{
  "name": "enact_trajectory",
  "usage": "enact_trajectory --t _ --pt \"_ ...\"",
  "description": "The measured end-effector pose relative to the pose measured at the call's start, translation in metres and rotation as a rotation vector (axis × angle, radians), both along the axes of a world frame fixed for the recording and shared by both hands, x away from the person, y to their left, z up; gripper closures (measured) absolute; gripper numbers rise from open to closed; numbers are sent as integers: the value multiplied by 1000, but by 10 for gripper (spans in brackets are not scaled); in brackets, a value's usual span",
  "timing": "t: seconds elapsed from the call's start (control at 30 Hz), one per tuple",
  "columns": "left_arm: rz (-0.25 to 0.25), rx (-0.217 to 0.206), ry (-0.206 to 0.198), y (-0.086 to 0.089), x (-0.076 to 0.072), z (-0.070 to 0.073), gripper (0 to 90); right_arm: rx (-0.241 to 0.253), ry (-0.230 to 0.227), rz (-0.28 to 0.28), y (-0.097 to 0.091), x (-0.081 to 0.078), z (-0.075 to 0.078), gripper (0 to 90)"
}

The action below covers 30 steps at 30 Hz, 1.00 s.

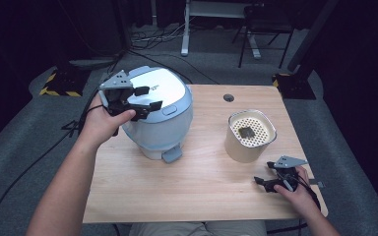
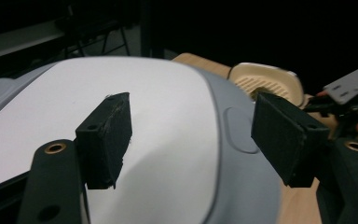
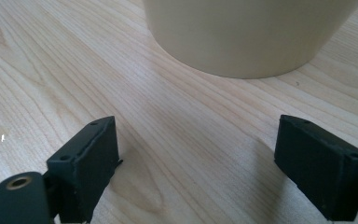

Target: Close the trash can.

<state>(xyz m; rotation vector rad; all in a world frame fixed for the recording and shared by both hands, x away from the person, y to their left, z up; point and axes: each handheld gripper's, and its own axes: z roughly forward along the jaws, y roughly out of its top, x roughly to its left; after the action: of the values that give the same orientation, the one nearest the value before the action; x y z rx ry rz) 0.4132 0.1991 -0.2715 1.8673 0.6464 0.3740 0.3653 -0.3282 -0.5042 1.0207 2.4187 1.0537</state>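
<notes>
Grey carpet (image 1: 24, 147), dark room, desk legs (image 1: 184, 29) behind.

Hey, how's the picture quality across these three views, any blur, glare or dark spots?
High view: the table is evenly lit and sharp, the room around it dark. Left gripper view: the rice cooker lid looks washed-out white and soft at its edges, the background near black. Right gripper view: sharp wood grain, soft jaw shadows, the cream pot slightly blurred.
</notes>
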Motion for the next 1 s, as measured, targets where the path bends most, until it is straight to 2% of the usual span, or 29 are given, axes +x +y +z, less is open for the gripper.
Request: enact_trajectory --t 0.1,0.13,0.17,0.27,0.33,0.43,0.53,0.67,0.77,0.87,1.0 --pt "-14 11 -14 2 -15 3 298 0 0 0 0 0 0 137" --pt "-14 11 -14 2 -15 3 296 0 0 0 0 0 0 137" --pt "-29 8 -19 2 -25 3 295 0 0 -1 0 0 0 137" --pt "-34 23 -27 0 -43 1 292 -1 0 -1 0 0 0 137" --pt "-46 28 -24 -2 -54 -4 279 -2 0 0 0 0 0 136" --pt "-70 57 -23 -5 -70 -14 275 -1 0 -2 0 0 0 137" --pt "-88 54 -20 -7 -82 -23 275 -2 0 -2 0 0 0 137" --pt "-92 43 -26 -7 -92 -35 274 -2 0 -3 0 0 0 137" --pt "-72 57 -23 -8 -95 -47 273 0 0 -2 0 0 0 137" --pt "-66 57 -6 -9 -97 -61 267 0 0 -2 0 0 0 137" --pt "-65 78 27 -12 -98 -81 264 -2 0 -2 0 0 0 137"
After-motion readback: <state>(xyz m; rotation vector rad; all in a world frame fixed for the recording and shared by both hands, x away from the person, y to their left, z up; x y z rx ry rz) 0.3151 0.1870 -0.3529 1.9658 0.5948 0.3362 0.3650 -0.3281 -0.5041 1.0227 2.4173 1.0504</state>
